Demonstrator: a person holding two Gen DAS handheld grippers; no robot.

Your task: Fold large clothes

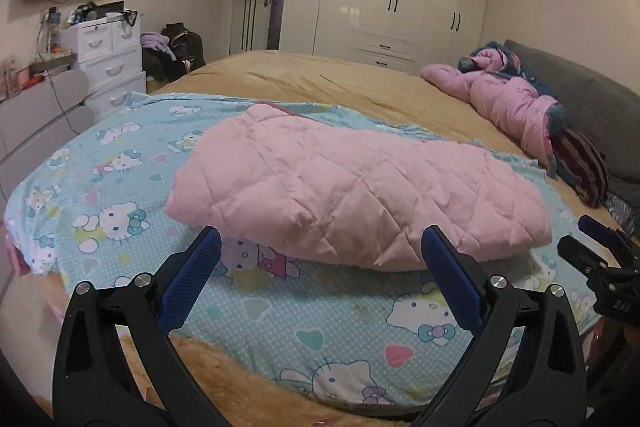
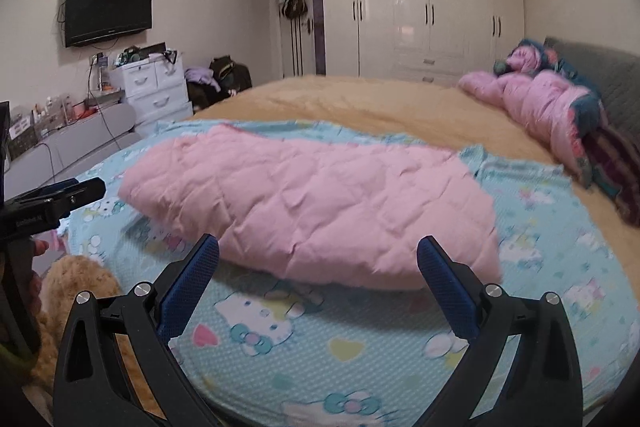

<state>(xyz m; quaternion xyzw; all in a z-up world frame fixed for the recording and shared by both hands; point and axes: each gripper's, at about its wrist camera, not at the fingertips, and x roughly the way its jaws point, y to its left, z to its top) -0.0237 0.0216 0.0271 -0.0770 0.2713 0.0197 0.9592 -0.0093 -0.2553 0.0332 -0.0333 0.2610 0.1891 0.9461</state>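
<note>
Both grippers, left gripper (image 1: 320,247) and right gripper (image 2: 318,255), hover wide apart and empty before the pink quilted garment (image 1: 352,191), spread flat on the cartoon-print sheet (image 1: 280,315) for folding.

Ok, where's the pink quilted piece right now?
The pink quilted piece lies mid-frame in both wrist views on the cartoon-cat sheet, just ahead of both open grippers, left and right.
</note>
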